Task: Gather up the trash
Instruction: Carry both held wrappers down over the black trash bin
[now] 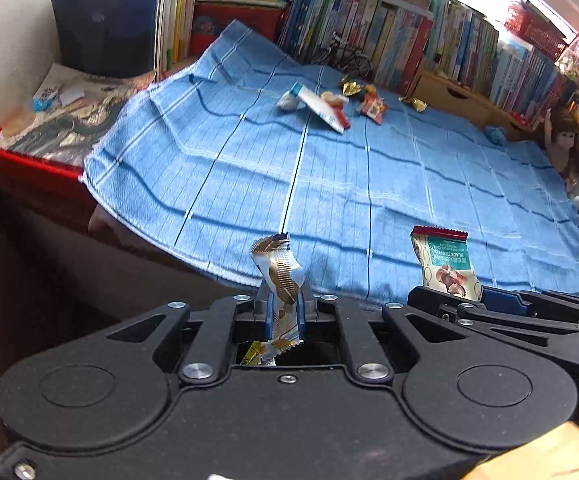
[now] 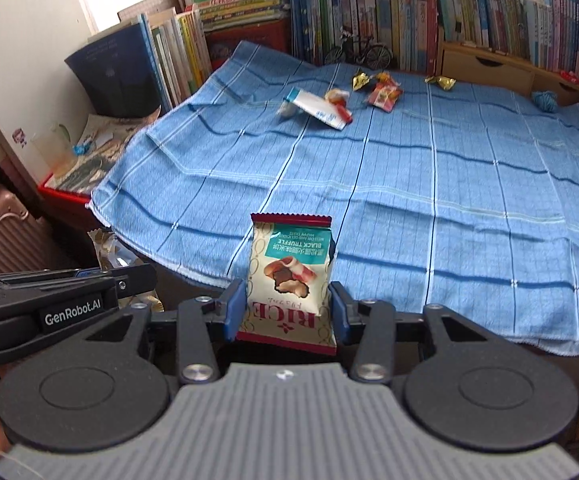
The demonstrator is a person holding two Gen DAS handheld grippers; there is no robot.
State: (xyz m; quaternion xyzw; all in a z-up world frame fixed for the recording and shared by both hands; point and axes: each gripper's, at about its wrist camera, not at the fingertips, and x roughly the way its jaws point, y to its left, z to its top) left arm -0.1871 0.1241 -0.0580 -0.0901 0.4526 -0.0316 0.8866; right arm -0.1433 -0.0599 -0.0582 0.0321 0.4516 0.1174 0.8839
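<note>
My left gripper [image 1: 284, 300] is shut on a crumpled white and gold wrapper [image 1: 279, 270], held off the near edge of the blue checked cloth [image 1: 369, 184]. My right gripper [image 2: 287, 300] is shut on a white rice-snack packet [image 2: 291, 276] with a teal label and red ends; the same packet [image 1: 445, 266] shows at the right of the left wrist view. At the far side of the cloth lie more trash pieces: a white, blue and red tube-like pack [image 2: 317, 109], a red candy wrapper [image 2: 384, 96], and gold wrappers [image 2: 360, 79].
Books [image 2: 389, 12] line the back and left. A model bicycle [image 2: 363, 53] and a wooden drawer box [image 2: 485, 65] stand at the back. A red tray with papers [image 2: 89, 152] sits left, a pink suitcase [image 2: 5, 236] below it. Dolls [image 1: 569, 140] stand right.
</note>
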